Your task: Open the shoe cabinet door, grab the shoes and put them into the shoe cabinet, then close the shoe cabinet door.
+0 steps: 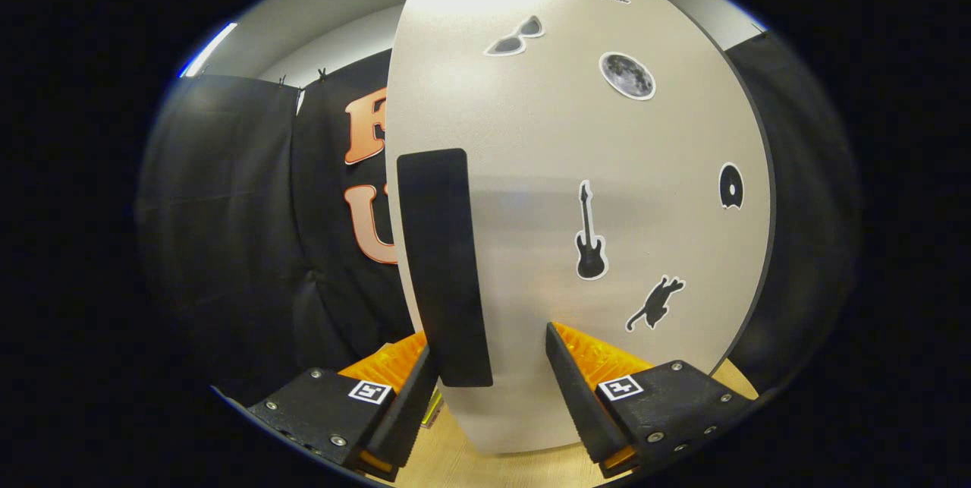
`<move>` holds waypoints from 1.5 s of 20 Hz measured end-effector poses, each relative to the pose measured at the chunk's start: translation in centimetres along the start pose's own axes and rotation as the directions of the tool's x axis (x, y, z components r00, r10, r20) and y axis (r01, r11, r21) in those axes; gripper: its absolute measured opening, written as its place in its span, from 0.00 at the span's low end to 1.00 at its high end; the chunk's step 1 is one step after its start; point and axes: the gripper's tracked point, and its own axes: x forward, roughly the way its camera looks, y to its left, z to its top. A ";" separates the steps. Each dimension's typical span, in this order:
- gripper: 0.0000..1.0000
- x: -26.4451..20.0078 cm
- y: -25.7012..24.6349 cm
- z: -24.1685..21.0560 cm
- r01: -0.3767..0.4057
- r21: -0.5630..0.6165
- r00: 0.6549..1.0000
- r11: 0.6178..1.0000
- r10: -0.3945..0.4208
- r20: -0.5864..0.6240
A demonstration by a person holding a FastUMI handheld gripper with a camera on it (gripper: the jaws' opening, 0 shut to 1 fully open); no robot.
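Stage: door (576, 192) being faced, handle (444, 268) just ahead | gripper (489, 389): fingers being held wide, nothing gripped | shoes: stowing cannot be judged.

My gripper (489, 389) is level and pointed straight ahead, its two fingers (402, 412) spread wide — a clear gap stands between them. The left finger sits lower and further out than it looks at first; its inner edge runs up just beside the handle (444, 268) of the door (592, 169), and I can't tell whether it touches. The right finger stands apart from the handle, in front of the door's face. Nothing is pressed from both sides — the fingers bracket the handle's lower end without closing on it. Both tips tilt slightly inward toward each other.
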 end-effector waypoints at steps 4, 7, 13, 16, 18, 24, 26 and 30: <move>0.86 0.7 -0.3 0.1 0.039 -0.059 0.999 0.997 -0.039 -0.005; 0.87 1.1 -0.2 0.0 0.066 -0.070 0.998 0.995 -0.066 -0.001; 0.88 -0.3 0.7 0.1 0.074 -0.072 0.997 0.995 -0.072 0.034; 0.88 -5.2 1.2 0.7 0.080 -0.096 0.996 0.992 -0.075 0.057; 0.88 -9.5 0.9 0.9 0.092 -0.094 0.995 0.991 -0.086 0.059; 0.89 -21.1 -1.8 1.9 0.148 -0.099 0.988 0.984 -0.142 0.058; 0.88 -24.3 -2.5 1.9 0.152 -0.093 0.988 0.984 -0.148 0.047; 0.88 -29.6 -3.8 2.2 0.157 -0.081 0.987 0.984 -0.154 0.044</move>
